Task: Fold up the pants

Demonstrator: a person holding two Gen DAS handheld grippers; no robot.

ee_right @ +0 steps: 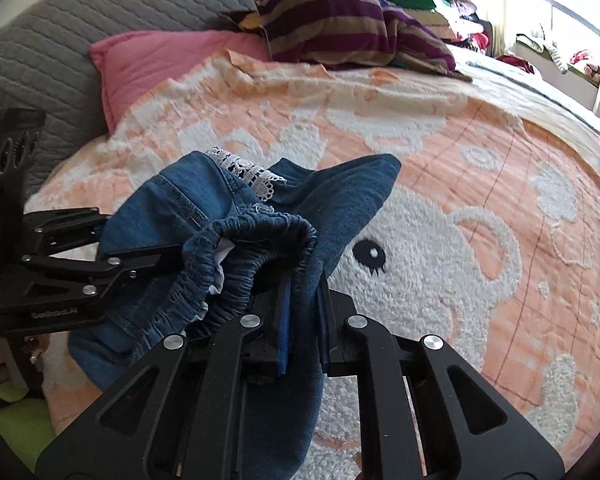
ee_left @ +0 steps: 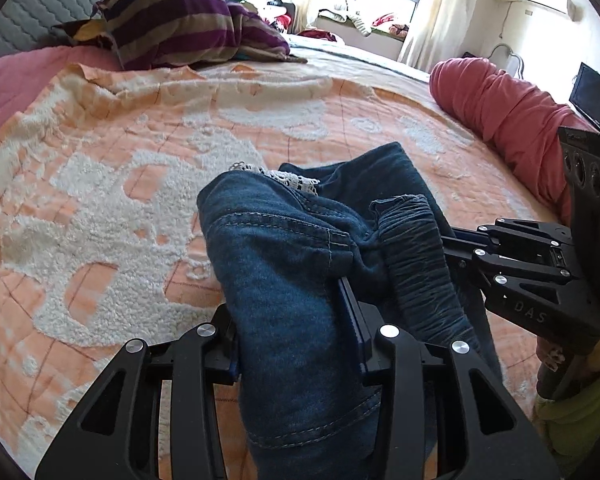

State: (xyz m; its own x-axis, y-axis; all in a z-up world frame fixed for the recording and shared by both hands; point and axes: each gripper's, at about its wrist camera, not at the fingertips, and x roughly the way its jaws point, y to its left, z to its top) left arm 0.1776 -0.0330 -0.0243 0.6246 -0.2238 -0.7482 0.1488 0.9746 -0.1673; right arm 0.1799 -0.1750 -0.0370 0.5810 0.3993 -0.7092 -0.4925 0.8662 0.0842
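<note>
Pants (ee_left: 284, 280) bunched between both grippers; left gripper (ee_left: 296, 344) fingers clamp denim, right gripper (ee_right: 304, 320) fingers pinch waistband fabric.

One pants (ee_left: 284, 264); two tongs (ee_left: 296, 344) (ee_right: 304, 320); one striped pillow (ee_left: 180, 24); one blanket (ee_left: 100, 184)

Blanket (ee_right: 440, 208) open; pillows (ee_right: 340, 28) far

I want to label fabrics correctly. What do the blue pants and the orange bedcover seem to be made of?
The pants look like soft, matte blue denim: lighter stitched seams, a gathered elastic waistband, a white lace trim. The bedcover looks like a tufted blanket, probably cotton or chenille: raised fluffy white loops on a flat orange ground. The exact fibre cannot be told.
</note>
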